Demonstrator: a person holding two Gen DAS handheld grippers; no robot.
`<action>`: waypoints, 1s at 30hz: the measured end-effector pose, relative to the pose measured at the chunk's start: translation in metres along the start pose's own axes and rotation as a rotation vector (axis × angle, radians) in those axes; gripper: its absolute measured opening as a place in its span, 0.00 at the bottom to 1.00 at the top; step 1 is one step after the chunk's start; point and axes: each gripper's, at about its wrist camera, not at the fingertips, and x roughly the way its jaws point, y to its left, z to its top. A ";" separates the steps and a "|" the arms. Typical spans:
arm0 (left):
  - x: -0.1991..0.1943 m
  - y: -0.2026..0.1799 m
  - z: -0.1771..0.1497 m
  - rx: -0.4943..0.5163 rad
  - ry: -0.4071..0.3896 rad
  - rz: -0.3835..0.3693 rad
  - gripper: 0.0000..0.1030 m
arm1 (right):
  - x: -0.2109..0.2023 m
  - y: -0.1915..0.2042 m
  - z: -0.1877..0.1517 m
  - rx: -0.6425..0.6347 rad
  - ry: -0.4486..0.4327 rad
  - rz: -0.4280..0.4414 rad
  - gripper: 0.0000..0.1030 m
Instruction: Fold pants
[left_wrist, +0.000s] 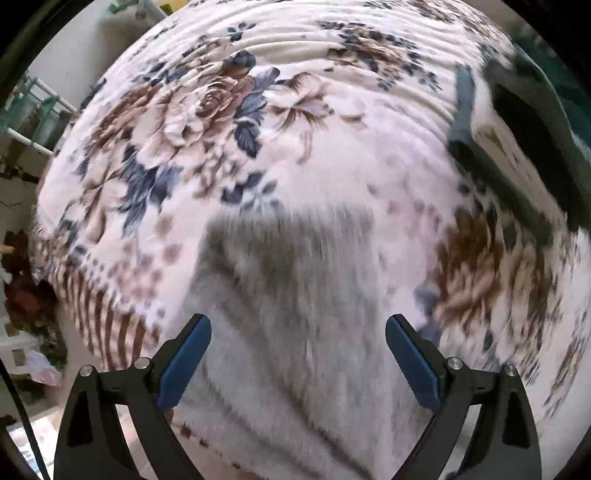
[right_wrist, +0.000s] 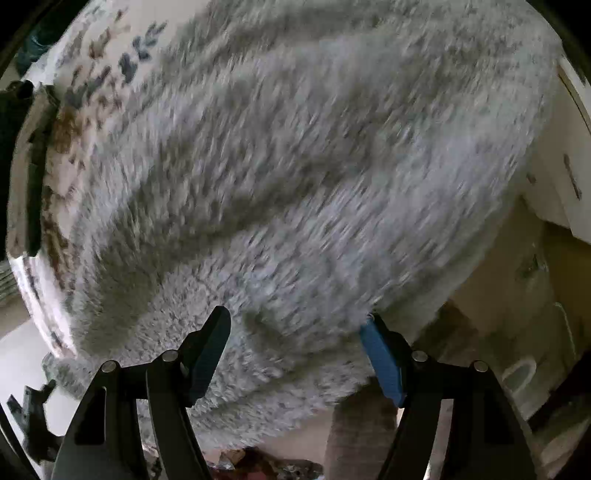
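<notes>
The pants (left_wrist: 288, 295) are grey and fluffy and lie on a floral blanket (left_wrist: 258, 129) over a bed. In the left wrist view my left gripper (left_wrist: 298, 325) is open above the near part of the pants, holding nothing. In the right wrist view the pants (right_wrist: 295, 166) fill most of the frame. My right gripper (right_wrist: 299, 317) is open over their near edge, with fleece between the fingers but not clamped. In the left wrist view the right gripper (left_wrist: 517, 147) shows blurred at the far right over the blanket.
The bed's edge with a striped blanket border (left_wrist: 103, 325) is at the lower left. Beyond it are floor clutter and a white-and-teal rack (left_wrist: 33, 110). In the right wrist view a cream cabinet (right_wrist: 561, 166) stands to the right, and the floor (right_wrist: 517, 332) lies below.
</notes>
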 end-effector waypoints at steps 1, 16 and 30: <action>0.006 -0.002 0.009 0.010 0.013 -0.016 0.94 | 0.004 0.004 -0.005 0.014 -0.001 0.008 0.72; -0.065 0.086 -0.047 -0.096 -0.227 -0.179 0.08 | -0.054 0.057 -0.071 -0.164 -0.191 0.020 0.10; 0.066 0.179 -0.141 -0.283 0.075 -0.102 0.15 | -0.003 -0.014 -0.064 -0.253 0.001 -0.135 0.14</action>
